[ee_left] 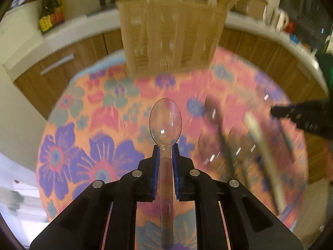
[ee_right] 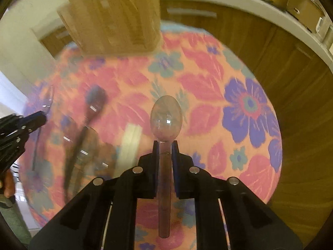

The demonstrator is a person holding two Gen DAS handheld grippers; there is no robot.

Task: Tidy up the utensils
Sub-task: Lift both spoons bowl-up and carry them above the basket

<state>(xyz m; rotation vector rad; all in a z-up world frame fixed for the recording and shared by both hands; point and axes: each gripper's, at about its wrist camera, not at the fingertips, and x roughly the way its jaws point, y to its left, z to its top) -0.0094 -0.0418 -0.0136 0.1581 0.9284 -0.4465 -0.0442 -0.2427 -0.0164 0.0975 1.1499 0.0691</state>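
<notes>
My left gripper (ee_left: 165, 151) is shut on a clear plastic spoon (ee_left: 165, 120), bowl forward, above the floral tablecloth (ee_left: 83, 145). My right gripper (ee_right: 165, 148) is shut on another clear plastic spoon (ee_right: 166, 116), held the same way. A wooden utensil holder (ee_left: 170, 37) stands at the table's far edge; it also shows in the right wrist view (ee_right: 116, 16). Blurred utensils lie on the cloth: a dark spoon (ee_right: 91, 108), a pale flat stick (ee_right: 131, 143) and a clear utensil. The right gripper shows at the right edge of the left wrist view (ee_left: 274, 111), the left gripper at the left edge of the right wrist view (ee_right: 42, 117).
Wooden cabinets (ee_left: 62, 62) under a white counter (ee_left: 68, 31) run behind the round table. A bottle (ee_left: 51, 12) stands on the counter at left, a mug (ee_left: 283, 19) at right. Both views are motion-blurred.
</notes>
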